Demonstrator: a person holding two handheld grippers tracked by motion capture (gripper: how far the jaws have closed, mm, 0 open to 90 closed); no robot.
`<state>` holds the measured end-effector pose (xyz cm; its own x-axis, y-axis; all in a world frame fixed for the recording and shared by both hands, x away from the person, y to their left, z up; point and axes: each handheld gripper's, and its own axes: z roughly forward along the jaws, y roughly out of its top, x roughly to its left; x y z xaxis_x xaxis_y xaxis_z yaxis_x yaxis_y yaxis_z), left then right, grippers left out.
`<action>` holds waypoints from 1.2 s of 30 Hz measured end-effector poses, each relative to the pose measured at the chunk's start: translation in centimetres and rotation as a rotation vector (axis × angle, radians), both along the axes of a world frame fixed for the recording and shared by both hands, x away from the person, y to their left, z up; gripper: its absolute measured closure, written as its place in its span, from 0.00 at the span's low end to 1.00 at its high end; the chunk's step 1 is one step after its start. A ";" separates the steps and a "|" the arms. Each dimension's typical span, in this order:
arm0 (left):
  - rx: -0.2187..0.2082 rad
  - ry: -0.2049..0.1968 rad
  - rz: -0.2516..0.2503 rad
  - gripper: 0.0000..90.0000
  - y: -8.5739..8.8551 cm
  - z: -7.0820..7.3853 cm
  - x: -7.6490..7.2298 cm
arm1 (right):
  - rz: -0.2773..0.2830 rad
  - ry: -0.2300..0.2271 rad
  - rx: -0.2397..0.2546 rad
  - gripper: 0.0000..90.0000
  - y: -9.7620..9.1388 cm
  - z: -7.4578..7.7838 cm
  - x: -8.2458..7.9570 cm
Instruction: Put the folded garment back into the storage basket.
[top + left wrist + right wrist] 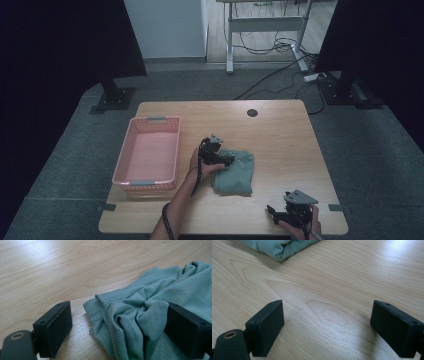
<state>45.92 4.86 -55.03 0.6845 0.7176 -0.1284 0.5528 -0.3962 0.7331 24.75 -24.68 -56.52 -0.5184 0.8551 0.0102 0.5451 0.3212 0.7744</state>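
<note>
My left gripper [226, 159] covers part of the green cloth [236, 173] (its near fold); the right gripper view crops the cloth at top.

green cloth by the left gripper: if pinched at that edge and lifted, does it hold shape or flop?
Likely flops: the green cloth is thin perforated knit, already bunched in soft folds between the open left gripper. Probably light. The fold may unravel, since only the edge sits in reach.

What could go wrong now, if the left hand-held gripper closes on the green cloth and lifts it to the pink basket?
1. The left hand-held gripper is open over a bunched edge of the green cloth; it may pinch just one layer, so the fold could come apart.
2. The pink basket is close beside it; hanging cloth might catch its rim.
</note>
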 end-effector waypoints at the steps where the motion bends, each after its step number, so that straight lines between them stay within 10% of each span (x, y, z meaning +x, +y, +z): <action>1: -0.002 0.002 -0.003 0.13 0.0 0.0 0.0 | 0.000 -0.001 0.001 0.13 0.0 0.0 0.0; 21: -0.184 0.046 -0.030 0.64 0.0 -0.5 -1.0 | 0.000 0.000 0.001 0.13 0.0 0.0 0.0; 36: -0.036 -0.157 -0.020 0.72 -1.8 2.1 -4.1 | -0.001 -0.001 0.001 0.13 0.0 0.0 0.0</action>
